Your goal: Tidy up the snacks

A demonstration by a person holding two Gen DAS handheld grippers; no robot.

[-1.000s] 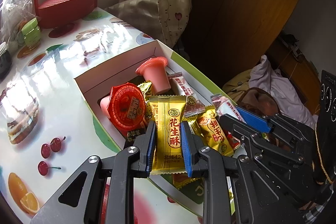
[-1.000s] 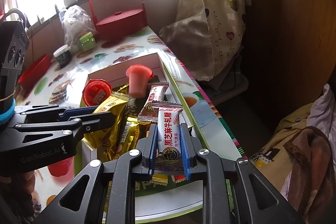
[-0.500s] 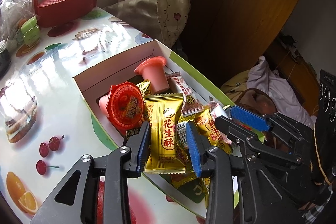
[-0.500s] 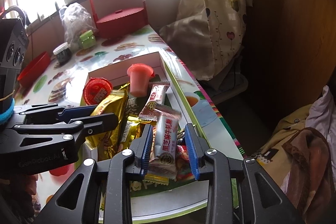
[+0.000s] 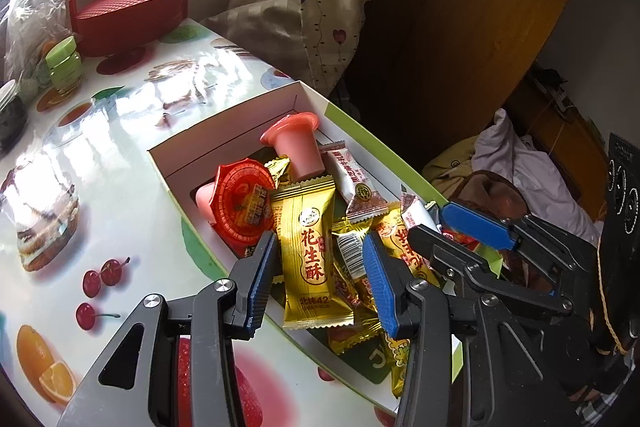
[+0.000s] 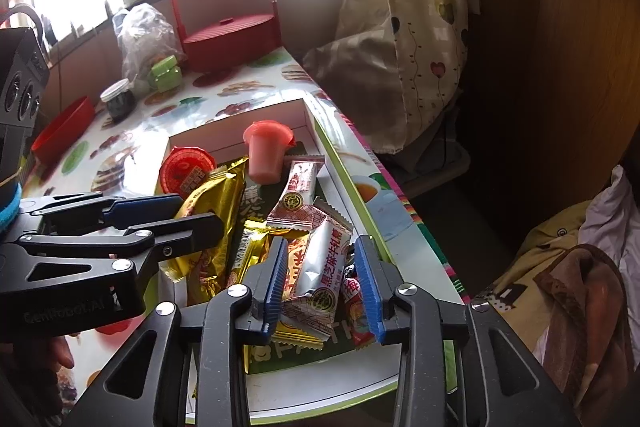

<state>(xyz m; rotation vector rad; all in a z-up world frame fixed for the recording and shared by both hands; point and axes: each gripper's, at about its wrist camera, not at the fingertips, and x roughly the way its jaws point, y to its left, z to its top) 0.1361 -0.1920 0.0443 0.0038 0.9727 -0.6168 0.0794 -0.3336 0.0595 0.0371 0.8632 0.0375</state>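
A white box with a green rim (image 5: pixel 224 131) holds a heap of snacks: a pink jelly cup (image 5: pixel 294 147), a red-lidded jelly cup (image 5: pixel 242 203) and several wrapped bars. My left gripper (image 5: pixel 316 279) hangs over the box's near end, jaws opening. A gold peanut-crisp packet (image 5: pixel 310 255) lies on the heap between the pads, free of both. My right gripper (image 6: pixel 324 287) is beside it, jaws also opening. A white-and-red sesame bar (image 6: pixel 324 267) lies tilted on the heap between its pads, untouched. Each view shows the other gripper: the right gripper (image 5: pixel 436 231), the left gripper (image 6: pixel 196 213).
The fruit-print table carries a red lidded basket (image 5: pixel 128 11), a green jar (image 5: pixel 64 63), a plastic bag (image 5: pixel 28 15), a dark jar (image 6: pixel 118 101) and a red bowl (image 6: pixel 64 131). The table's edge runs just right of the box. Beyond it are a curtain (image 6: pixel 400 27) and piled clothes (image 6: pixel 580 287).
Both grippers were shut on their packets a second ago. Their jaws have since spread, and the gold packet and the sesame bar have dropped onto the heap in the box.
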